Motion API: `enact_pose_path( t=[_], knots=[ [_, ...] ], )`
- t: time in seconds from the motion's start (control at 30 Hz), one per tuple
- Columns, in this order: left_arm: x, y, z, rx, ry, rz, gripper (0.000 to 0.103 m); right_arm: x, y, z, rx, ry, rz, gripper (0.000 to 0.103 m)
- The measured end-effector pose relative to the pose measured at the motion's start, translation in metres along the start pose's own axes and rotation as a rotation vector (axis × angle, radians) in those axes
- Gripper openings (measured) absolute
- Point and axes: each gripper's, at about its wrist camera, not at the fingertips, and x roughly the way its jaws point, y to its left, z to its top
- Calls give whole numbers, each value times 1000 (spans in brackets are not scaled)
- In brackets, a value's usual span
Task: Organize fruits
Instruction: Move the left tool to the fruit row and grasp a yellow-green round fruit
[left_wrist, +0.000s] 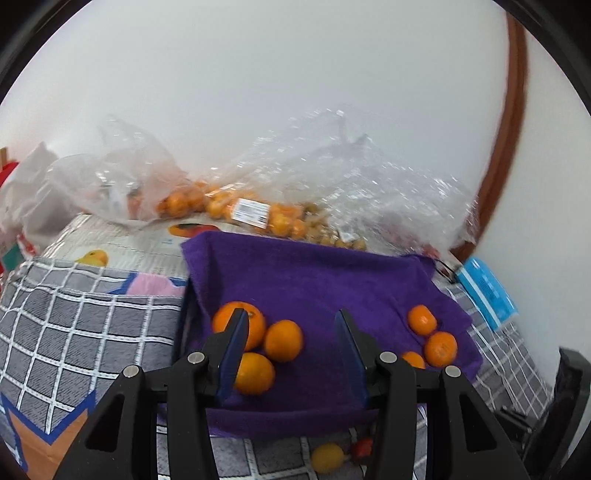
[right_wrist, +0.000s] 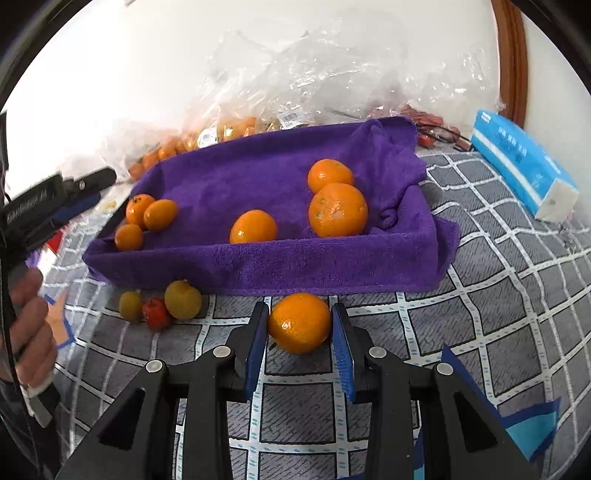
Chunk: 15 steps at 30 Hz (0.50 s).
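Right gripper (right_wrist: 300, 325) has its fingers clamped on a mandarin (right_wrist: 299, 322) just short of the purple-towelled tray (right_wrist: 258, 266), while the left gripper (left_wrist: 290, 328) hangs open-fingered over the tray's mandarins (left_wrist: 282, 339).

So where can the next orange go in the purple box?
The box's middle is bare, between the three oranges at one end and the three at the other. The back strip is free too. Both ends are crowded.
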Motion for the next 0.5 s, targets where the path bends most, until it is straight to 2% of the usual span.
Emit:
enact_pose_path(
  t=[0.17,0.27,0.4,0.5],
  knots=[
    [-1,-11,-2,47,21,-24,46,-2,-1,1,7,-12,10,34],
    [-10,-17,-4,66,67,-48,44,-4,0,1,-3,-19,15,34],
    [-29,-28,-29,152,108,-86,45,-6,-1,-1,4,-19,-19,34],
    [-27,-31,-51,204,160,-64,41,-4,-4,-2,18,-8,-36,34]
  ],
)
